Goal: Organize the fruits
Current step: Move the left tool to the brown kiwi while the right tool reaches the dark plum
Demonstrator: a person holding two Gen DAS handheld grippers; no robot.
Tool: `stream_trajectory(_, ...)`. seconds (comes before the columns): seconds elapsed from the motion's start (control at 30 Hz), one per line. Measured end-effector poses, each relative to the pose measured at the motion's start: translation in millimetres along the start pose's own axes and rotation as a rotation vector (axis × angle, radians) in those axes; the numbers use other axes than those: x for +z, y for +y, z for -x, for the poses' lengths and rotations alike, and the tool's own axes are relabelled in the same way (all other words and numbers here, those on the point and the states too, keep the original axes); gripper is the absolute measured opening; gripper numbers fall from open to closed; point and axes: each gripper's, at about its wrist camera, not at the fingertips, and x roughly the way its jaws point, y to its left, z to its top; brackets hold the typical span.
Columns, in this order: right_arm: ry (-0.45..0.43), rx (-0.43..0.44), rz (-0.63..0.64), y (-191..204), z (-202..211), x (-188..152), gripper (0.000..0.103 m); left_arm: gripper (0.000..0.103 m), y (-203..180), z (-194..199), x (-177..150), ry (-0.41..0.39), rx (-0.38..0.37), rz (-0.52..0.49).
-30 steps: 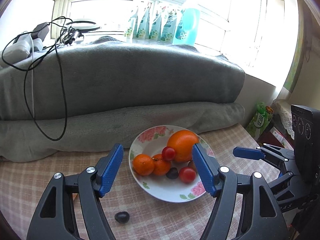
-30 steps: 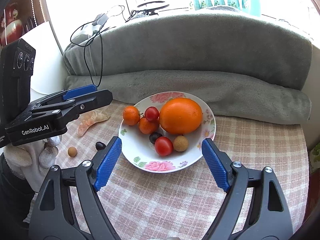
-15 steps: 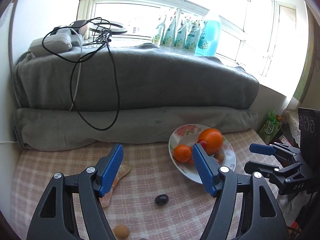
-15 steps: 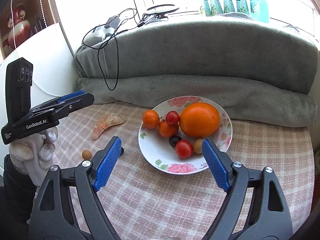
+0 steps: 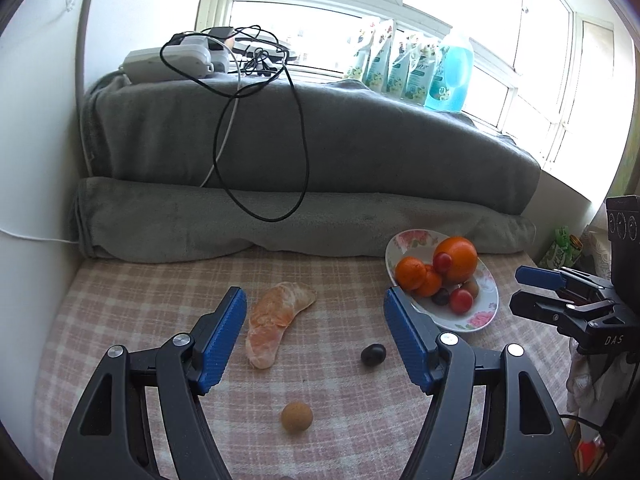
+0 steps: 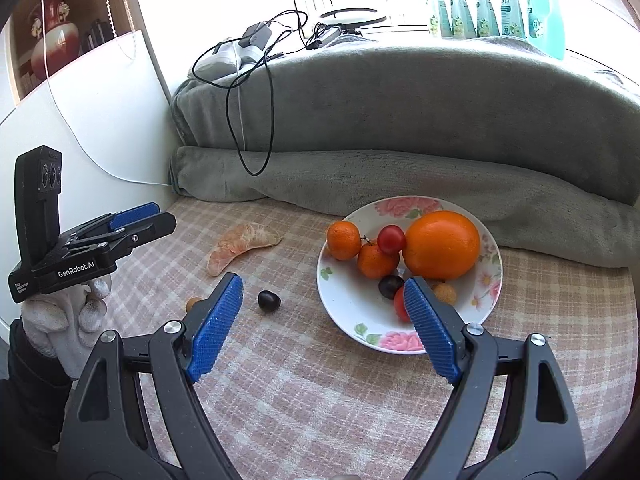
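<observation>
Surface: checked pink cloth [image 5: 168, 292] under my grippers, grey blanket [image 5: 320, 152] behind, window beyond.
My left gripper [image 5: 312, 336]: jaws wide, nothing between the pads, left of the plate.
Peeled citrus piece [image 5: 276, 320]: on the cloth, well left of the plate.
Small brown fruit [image 5: 296, 417]: left of the plate, nearest me.
Dark fruit [image 6: 269, 300]: just left of the plate.
Plate [image 6: 348, 300]: floral; I see a big orange [image 6: 441, 245], two small oranges, red, dark and tan fruits.
My right gripper [image 6: 322, 322]: jaws wide, empty, over the plate's near-left rim.
</observation>
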Motion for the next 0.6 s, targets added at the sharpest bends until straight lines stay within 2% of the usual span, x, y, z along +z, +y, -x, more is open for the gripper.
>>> stream_trajectory(0.23, -0.004, 0.000, 0.013, 9.8, 0.5, -0.4, 0.085, 0.071, 9.1, 7.5, -10.4, -0.002, 0.020, 0.016)
stream_trajectory(0.6, -0.018, 0.019, 0.024, 25.2, -7.7, -7.1, 0.085, 0.071, 19.3, 21.3, -49.1, -0.007, 0.045, 0.077)
